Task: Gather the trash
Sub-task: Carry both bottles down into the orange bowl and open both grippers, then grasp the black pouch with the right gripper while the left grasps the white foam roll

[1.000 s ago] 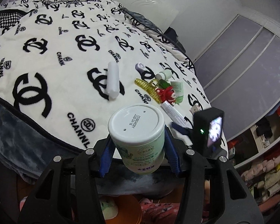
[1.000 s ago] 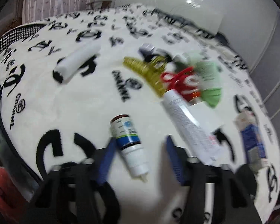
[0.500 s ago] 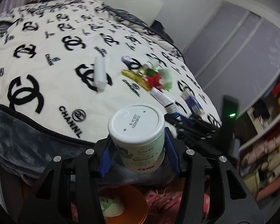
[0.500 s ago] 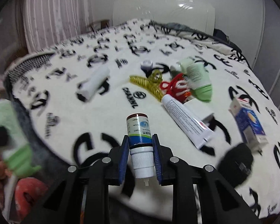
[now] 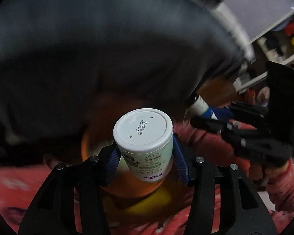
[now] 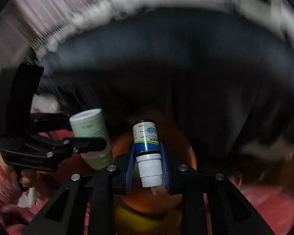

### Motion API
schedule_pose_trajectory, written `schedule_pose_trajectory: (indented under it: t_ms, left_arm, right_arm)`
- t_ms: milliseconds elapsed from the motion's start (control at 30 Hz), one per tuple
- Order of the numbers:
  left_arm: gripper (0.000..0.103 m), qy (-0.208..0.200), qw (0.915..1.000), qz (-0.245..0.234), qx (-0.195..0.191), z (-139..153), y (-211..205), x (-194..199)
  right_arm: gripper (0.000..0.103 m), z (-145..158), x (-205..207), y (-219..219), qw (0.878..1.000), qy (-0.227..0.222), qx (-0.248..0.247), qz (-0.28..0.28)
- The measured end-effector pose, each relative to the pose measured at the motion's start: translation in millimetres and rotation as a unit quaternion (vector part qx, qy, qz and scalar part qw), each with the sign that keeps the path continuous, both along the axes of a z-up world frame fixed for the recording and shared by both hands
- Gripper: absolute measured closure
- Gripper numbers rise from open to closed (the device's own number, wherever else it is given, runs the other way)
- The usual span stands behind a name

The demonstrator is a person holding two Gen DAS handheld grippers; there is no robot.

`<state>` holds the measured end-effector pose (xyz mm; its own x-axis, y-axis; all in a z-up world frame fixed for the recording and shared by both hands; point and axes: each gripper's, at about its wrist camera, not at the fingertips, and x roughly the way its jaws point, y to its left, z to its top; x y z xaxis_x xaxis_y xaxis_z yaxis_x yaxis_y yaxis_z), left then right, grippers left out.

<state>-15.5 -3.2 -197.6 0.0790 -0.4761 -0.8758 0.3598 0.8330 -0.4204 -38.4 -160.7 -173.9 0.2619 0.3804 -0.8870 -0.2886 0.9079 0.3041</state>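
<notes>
Jar (image 5: 145, 143) and bottle (image 6: 148, 152) hang gripped before dark bedding (image 5: 107, 49), above an orange bin (image 6: 154, 199).

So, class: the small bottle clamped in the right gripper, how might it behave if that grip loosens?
The small bottle looks like rigid plastic, so probably stiff and light. Its round body may roll once down. The right gripper pinches its ribbed cap, likely limiting slip.

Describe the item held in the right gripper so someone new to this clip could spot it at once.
In the right wrist view, find the orange bin low in the middle, under the dark bedding. Above it the right gripper has its blue jaws shut on a small spray bottle: blue-and-white label, ribbed white cap. The pale green canister beside it, in the left gripper, is far fatter.
</notes>
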Motion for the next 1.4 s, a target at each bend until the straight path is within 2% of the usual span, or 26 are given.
schedule_pose_trajectory:
  t_ms: [33, 133, 233, 267, 300, 333, 367, 400, 533, 733, 800, 900, 967, 1067, 1100, 1167, 1267, 1400]
  left_arm:
    - [0.054, 0.015, 0.9998, -0.002, 0.014, -16.1, -3.1, 0.3]
    - [0.054, 0.058, 0.9962, -0.008, 0.065, -70.2, -10.9, 4.8]
    - [0.055, 0.105, 0.988, -0.01, 0.112, -109.8, -14.6, 6.8]
    - [0.055, 0.113, 0.9861, -0.009, 0.121, -114.7, -14.5, 7.6]
    - [0.052, 0.122, 0.9841, -0.006, 0.129, -120.5, -13.6, 8.2]
    - [0.051, 0.124, 0.9839, -0.002, 0.129, -122.2, -12.1, 7.8]
    - [0.046, 0.122, 0.9846, 0.003, 0.125, -121.3, -9.4, 11.3]
    - [0.037, 0.116, 0.9859, 0.014, 0.12, -117.7, -5.3, 14.5]
    - [0.034, 0.103, 0.9874, 0.043, 0.112, -112.8, 3.3, 17.0]
    - [0.033, 0.083, 0.9877, 0.071, 0.112, -105.6, 9.4, 14.9]
    - [0.033, 0.059, 0.989, 0.077, 0.111, -93.9, 9.5, 12.7]
    - [0.033, -0.01, 0.9914, 0.078, 0.104, -59.1, 8.2, 5.0]
    - [0.033, -0.061, 0.9907, 0.078, 0.093, -33.1, 8.6, -2.0]
    - [0.022, -0.14, 0.9831, 0.085, 0.081, 5.0, 9.5, -14.9]
    - [0.021, -0.164, 0.9794, 0.089, 0.077, 16.4, 9.0, -19.5]
    - [0.021, -0.184, 0.9766, 0.09, 0.066, 29.2, 8.8, -24.6]
    - [0.02, -0.196, 0.9747, 0.091, 0.054, 42.8, 6.3, -28.2]
    - [0.019, -0.212, 0.9718, 0.093, 0.046, 58.1, 3.0, -28.5]
  right_arm:
    - [0.078, -27.8, -0.9, 3.0, 0.999, 0.04, -0.006, -0.001]
    - [0.078, -84.9, -1.3, 13.8, 0.991, 0.12, -0.049, 0.009]
    - [0.075, -121.7, -2.0, 20.7, 0.981, 0.178, -0.079, 0.012]
    - [0.068, -129.6, -0.7, 22.3, 0.978, 0.192, -0.086, 0.012]
    - [0.041, -130.0, 1.7, 22.2, 0.977, 0.19, -0.091, 0.008]
    - [0.029, -126.7, 3.6, 22.1, 0.979, 0.177, -0.097, 0.0]
    - [0.022, -121.3, 4.2, 19.9, 0.982, 0.162, -0.1, -0.007]
    - [0.022, -121.6, 2.4, 20.3, 0.983, 0.157, -0.098, -0.011]
    - [0.023, -125.7, -1.5, 8.6, 0.983, 0.157, -0.085, -0.039]
    - [0.024, -101.5, -1.6, -9.0, 0.986, 0.124, -0.073, -0.078]
    - [0.024, -89.1, -1.9, -10.7, 0.988, 0.105, -0.07, -0.089]
    - [0.024, -48.8, -3.2, -22.3, 0.992, 0.033, -0.053, -0.105]
    - [0.023, 4.1, -3.6, -35.0, 0.992, -0.048, -0.034, -0.113]
    - [0.014, 67.8, 2.2, -58.7, 0.98, -0.145, -0.013, -0.139]
    - [0.013, 89.9, 8.9, -68.1, 0.972, -0.179, -0.013, -0.151]
    - [0.013, 122.5, 27.8, -84.7, 0.959, -0.218, -0.019, -0.179]
    - [0.011, 148.2, 61.0, -102.1, 0.949, -0.238, -0.015, -0.208]
    - [0.011, 158.1, 120.5, -113.2, 0.943, -0.226, -0.044, -0.241]
